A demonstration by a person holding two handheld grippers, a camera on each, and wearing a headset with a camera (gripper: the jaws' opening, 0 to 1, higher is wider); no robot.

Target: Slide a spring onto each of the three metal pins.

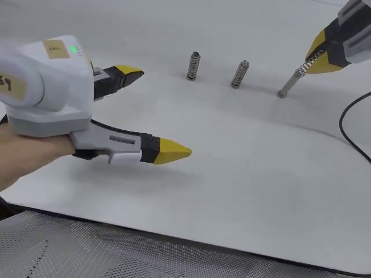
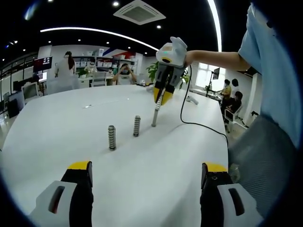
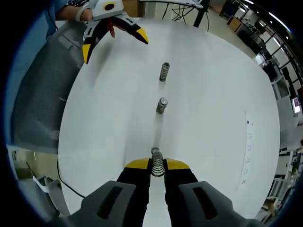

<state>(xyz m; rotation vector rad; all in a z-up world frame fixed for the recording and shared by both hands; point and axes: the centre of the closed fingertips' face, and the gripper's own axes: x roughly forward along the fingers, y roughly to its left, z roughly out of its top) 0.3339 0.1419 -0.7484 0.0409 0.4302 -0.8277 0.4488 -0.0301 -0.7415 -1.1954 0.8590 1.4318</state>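
Three metal pins stand in a row on the white table (image 1: 232, 174). Two of them carry springs: one spring (image 1: 193, 65) (image 2: 111, 137) (image 3: 164, 71) and a second spring (image 1: 240, 73) (image 2: 137, 126) (image 3: 162, 105). The third pin (image 1: 287, 87) (image 2: 154, 118) leans, with a third spring (image 1: 301, 71) (image 3: 156, 166) over its upper end. My right gripper (image 1: 311, 62) (image 2: 160, 97) (image 3: 156, 165) is shut on that spring. My left gripper (image 1: 152, 112) (image 2: 147, 168) (image 3: 113, 33) hovers open near the table's front left, holding nothing.
A black cable (image 1: 348, 130) (image 2: 199, 124) loops on the table at the right. The table's front edge (image 1: 174, 237) runs above grey mesh fabric (image 1: 87, 255). People sit at desks (image 2: 124, 73) far behind.
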